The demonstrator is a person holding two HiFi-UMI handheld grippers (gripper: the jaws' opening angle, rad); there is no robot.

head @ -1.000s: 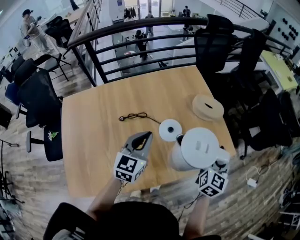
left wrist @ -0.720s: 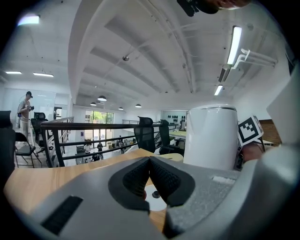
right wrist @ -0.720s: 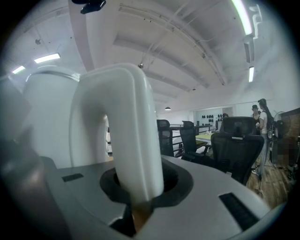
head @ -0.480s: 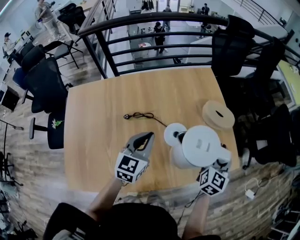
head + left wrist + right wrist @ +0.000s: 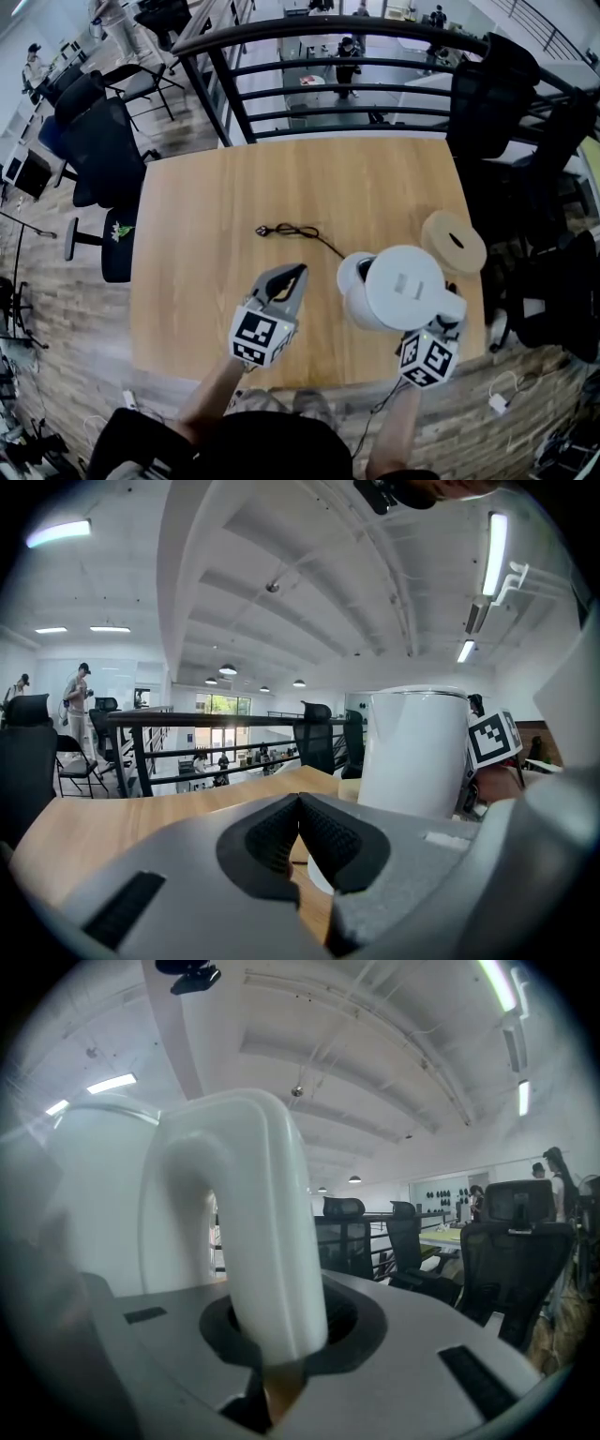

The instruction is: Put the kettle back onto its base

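The white kettle [image 5: 401,286] is held by its handle [image 5: 246,1213], and my right gripper [image 5: 446,319] is shut on that handle. In the head view the kettle covers most of the round white base [image 5: 345,272], leaving only a left crescent showing; I cannot tell whether they touch. My left gripper [image 5: 292,277] is to the left of the kettle, above the table, shut with nothing between its pads [image 5: 323,832]. The left gripper view shows the kettle [image 5: 417,752] upright to its right and an edge of the base [image 5: 313,874] below.
The base's black cord [image 5: 295,232] trails left over the wooden table [image 5: 206,234]. A round wooden spool [image 5: 453,242] lies near the table's right edge, behind the kettle. A black railing [image 5: 328,89] runs along the far edge, and office chairs [image 5: 98,150] stand around.
The kettle has moved left over the base, which was fully visible beside it before and is now mostly covered. The left gripper keeps its place beside it.
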